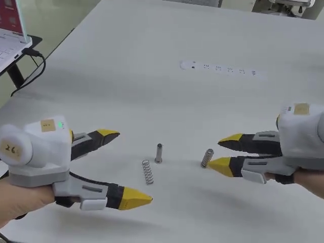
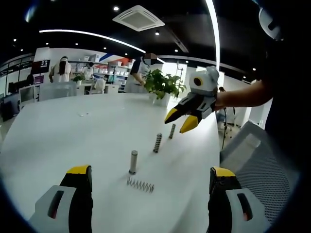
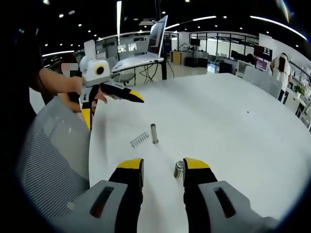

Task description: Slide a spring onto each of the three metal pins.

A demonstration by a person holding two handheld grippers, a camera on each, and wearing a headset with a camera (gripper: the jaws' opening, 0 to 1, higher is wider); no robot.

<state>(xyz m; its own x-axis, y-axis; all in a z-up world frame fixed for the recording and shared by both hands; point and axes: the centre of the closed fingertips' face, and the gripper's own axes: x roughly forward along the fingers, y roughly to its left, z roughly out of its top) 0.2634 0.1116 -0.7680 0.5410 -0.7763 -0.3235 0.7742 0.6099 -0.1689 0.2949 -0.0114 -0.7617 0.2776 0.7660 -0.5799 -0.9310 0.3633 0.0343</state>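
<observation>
On the white table a bare metal pin stands upright, with a loose spring lying just to its near left. A second pin wearing a spring stands right of it, close to the tips of my right gripper, which is open. My left gripper is open wide and holds nothing. The left gripper view has the bare pin, the loose spring and two sprung pins behind them. In the right gripper view a sprung pin sits by one fingertip.
A white power strip lies further back on the table. A laptop with a black cable sits at the far left. A mesh chair is near the table edge. People and a plant are in the distance.
</observation>
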